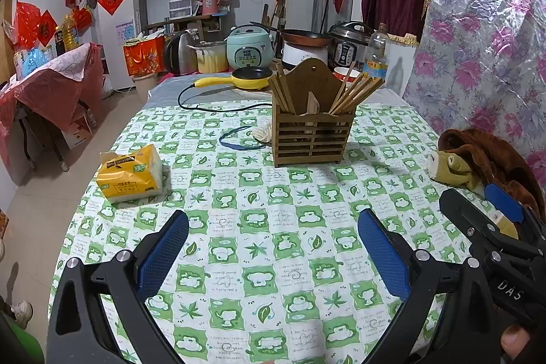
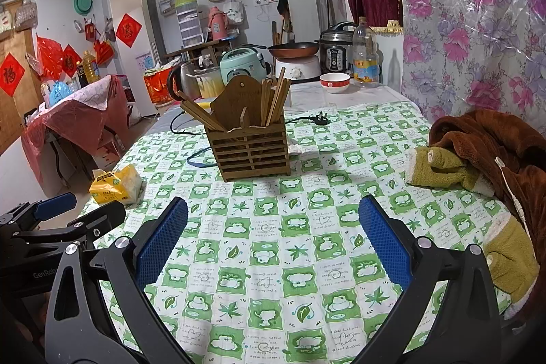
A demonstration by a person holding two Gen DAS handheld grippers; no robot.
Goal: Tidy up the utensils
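A slatted wooden utensil holder stands upright in the middle of the green-checked tablecloth. Wooden chopsticks lean out of both its compartments. My left gripper hovers open over the cloth, well short of the holder, nothing between its blue pads. My right gripper is open too, empty, at a similar distance. Each gripper shows in the other's view: the right gripper at the right edge, the left gripper at the left edge.
A yellow tissue pack lies front left. A brown and olive garment is heaped at the right. A blue band and black power cord lie beside the holder. Cookers, a bowl and a bottle crowd the far end.
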